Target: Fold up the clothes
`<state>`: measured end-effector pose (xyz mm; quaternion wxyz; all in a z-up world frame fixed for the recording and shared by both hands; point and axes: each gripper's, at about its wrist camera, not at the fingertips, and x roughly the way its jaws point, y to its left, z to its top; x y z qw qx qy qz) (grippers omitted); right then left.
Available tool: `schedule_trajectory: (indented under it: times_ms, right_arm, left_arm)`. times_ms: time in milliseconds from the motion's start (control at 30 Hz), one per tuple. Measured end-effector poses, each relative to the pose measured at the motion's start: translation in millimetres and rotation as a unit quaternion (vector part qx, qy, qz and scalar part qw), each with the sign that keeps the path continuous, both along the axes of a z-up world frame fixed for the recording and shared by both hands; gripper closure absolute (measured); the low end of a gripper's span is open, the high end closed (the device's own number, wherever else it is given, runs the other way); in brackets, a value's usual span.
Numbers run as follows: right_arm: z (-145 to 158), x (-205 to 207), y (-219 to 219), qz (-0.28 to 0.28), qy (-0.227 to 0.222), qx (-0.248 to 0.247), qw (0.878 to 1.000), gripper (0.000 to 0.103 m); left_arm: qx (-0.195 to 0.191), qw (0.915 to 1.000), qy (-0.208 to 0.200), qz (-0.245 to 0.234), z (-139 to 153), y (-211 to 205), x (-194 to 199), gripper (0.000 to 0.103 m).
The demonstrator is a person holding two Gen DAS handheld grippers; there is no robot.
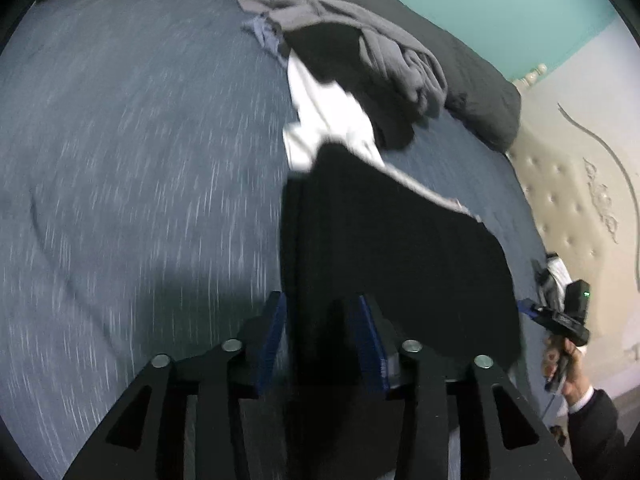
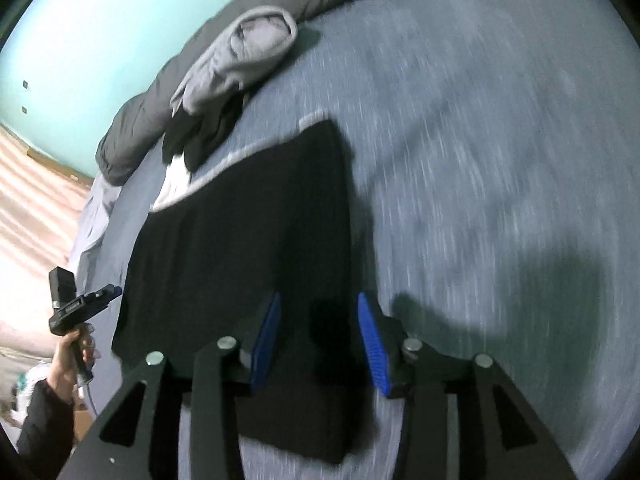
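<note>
Left wrist view shows the left hand-held gripper point(image 1: 322, 320) with its blue pads spread apart and a black garment point(image 1: 384, 248) running up between them; whether a fold is actually pinched there I cannot tell, since the cloth is dark and the frame is blurred. In the right wrist view the right hand-held gripper point(image 2: 318, 328) is likewise spread, its pads standing over the same black garment point(image 2: 240, 240), which lies fairly flat on the bed point(image 2: 500, 160) with a white edge at its far end. A pile point(image 2: 236, 68) of grey, black and white clothes sits just beyond it (touching that far end, it seems). My worry: both views are smeared by motion, so a hasty pinch could catch one layer only, or drag the garment askew and rumple the fold.
</note>
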<state>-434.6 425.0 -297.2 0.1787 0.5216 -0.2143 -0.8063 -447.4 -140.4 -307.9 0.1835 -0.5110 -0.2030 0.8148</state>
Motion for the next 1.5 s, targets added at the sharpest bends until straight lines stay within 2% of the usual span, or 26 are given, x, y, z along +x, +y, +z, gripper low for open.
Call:
schedule_trajectory:
  times_ms: [133, 400, 667, 733, 767, 833, 867, 933, 1067, 1167, 1300, 1367, 1500]
  right_arm:
    - [-16.1, 33.6, 9.2, -0.019, -0.024, -0.019, 0.999, 0.052]
    - [-25.6, 61.6, 14.1, -0.035, -0.038, -0.055, 0.997, 0.052]
    - [-32.4, 62.5, -15.0, -0.015, -0.048, -0.038, 0.998, 0.052]
    - [-35.8, 62.3, -14.1, -0.023, -0.051, -0.042, 0.998, 0.061]
    - [-37.9, 61.7, -13.9, -0.027, -0.054, -0.041, 0.997, 0.064]
    - [-39.8, 62.5, -12.5, -0.031, -0.053, -0.044, 0.997, 0.078]
    - [-39.8, 62.9, -12.1, -0.033, -0.05, -0.047, 0.997, 0.08]
    - [-37.7, 64.3, -11.6, -0.036, -0.042, -0.049, 0.997, 0.088]
    - [-33.9, 68.6, -8.2, -0.041, -0.025, -0.05, 0.998, 0.09]
    - [-33.9, 73.3, 0.7, -0.051, -0.017, -0.057, 0.997, 0.091]
    - [-34.3, 77.9, 7.7, -0.056, -0.018, -0.065, 0.996, 0.09]
    - [-31.3, 78.2, 8.1, -0.057, -0.02, -0.061, 0.996, 0.084]
    - [-0.2, 89.8, 5.4, -0.083, 0.017, -0.008, 0.996, 0.082]
  left_arm:
    - [0.017, 0.9996, -0.024, 0.001, -11.1, -4.2, 37.7, 0.054]
    - [0.049, 0.9977, -0.041, 0.02, -25.7, -9.3, 82.7, 0.048]
    - [0.08, 0.995, -0.05, 0.032, -39.9, -8.6, 93.2, 0.048]
    - [0.088, 0.9941, -0.052, 0.036, -43.4, -8.5, 95.8, 0.048]
    - [0.092, 0.9937, -0.053, 0.037, -45.1, -8.4, 97.1, 0.049]
    - [0.094, 0.9937, -0.049, 0.037, -45.7, -7.2, 98.0, 0.05]
    - [0.094, 0.9937, -0.047, 0.039, -45.7, -7.8, 98.2, 0.058]
    - [0.099, 0.993, -0.049, 0.042, -48.6, -9.6, 98.3, 0.067]
    - [0.101, 0.9929, -0.043, 0.046, -48.8, -11.3, 99.9, 0.081]
    - [0.097, 0.9935, -0.036, 0.047, -46.9, -11.7, 100.4, 0.084]
    - [0.099, 0.9931, -0.034, 0.052, -46.2, -14.1, 99.5, 0.086]
    - [0.098, 0.9933, -0.034, 0.052, -45.1, -13.9, 100.4, 0.086]
    - [0.094, 0.9937, -0.032, 0.051, -43.0, -13.1, 101.7, 0.086]
